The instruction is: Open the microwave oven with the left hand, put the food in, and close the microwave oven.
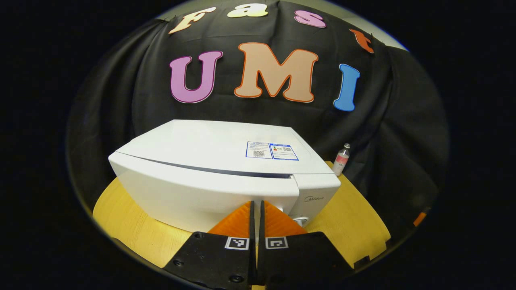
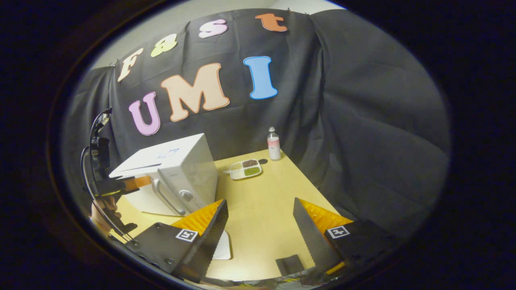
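On the wooden table (image 2: 258, 201) stood a white microwave oven (image 1: 217, 177), door shut, with its vertical handle (image 2: 163, 196) and round knob (image 2: 186, 195) facing the operator's side. Food, in a compartmented white tray (image 2: 245, 168) holding three separate portions, lay on the table to the right of the oven and apart from it, with a small bottle (image 2: 273, 144) just behind it near the cloth wall.

Left gripper (image 1: 256, 209) was observed in front of the oven's face, close to the seam between door and control panel, its fingers drawn together with only a thin slit between them and nothing held. In the right gripper view the same tool (image 2: 133, 182) appeared level with the top of the door on the handle side, which is judged consistent with an approach to pull the door. Contact with the handle could not be confirmed.

Right gripper (image 2: 260, 225) was held back over bare tabletop with its fingers set wide apart and empty, judged as readiness to collect the tray once the door is open.

Opening step not yet done.
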The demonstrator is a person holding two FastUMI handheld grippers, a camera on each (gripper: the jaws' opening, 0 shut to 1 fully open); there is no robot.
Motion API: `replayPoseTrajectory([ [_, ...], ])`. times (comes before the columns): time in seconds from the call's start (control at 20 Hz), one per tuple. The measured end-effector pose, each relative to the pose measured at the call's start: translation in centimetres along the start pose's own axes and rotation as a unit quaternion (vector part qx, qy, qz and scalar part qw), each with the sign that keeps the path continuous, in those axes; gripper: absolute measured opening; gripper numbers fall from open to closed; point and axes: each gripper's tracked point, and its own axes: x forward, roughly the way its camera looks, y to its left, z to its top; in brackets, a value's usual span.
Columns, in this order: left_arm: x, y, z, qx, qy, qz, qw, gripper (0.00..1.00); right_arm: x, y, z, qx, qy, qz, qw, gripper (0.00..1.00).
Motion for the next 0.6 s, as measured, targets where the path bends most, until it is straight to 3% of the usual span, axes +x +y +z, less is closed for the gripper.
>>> replayPoseTrajectory([
  [0.3, 0.1, 0.2, 0.1, 0.0, -0.005, 0.001, 1.0, 0.01, 0.5, -1.2, 0.5, 0.003, -0.005, -0.011, 1.0, 1.0],
  [0.35, 0.0, 0.1, 0.2, -0.005, -0.007, 0.001, 1.0, 0.01, 0.7, -1.4, 0.5, 0.006, -0.005, -0.012, 1.0, 0.92],
  [0.55, 1.0, 0.5, 1.1, 0.001, -0.02, 0.011, 1.0, 0.01, 1.0, -1.0, 0.6, 0.006, -0.006, -0.008, 1.0, 0.92],
  [0.6, 0.8, 0.5, 0.0, -0.012, 0.005, 0.013, 1.0, 0.0, 1.0, -0.8, 0.6, 0.003, -0.006, -0.006, 1.0, 0.92],
])
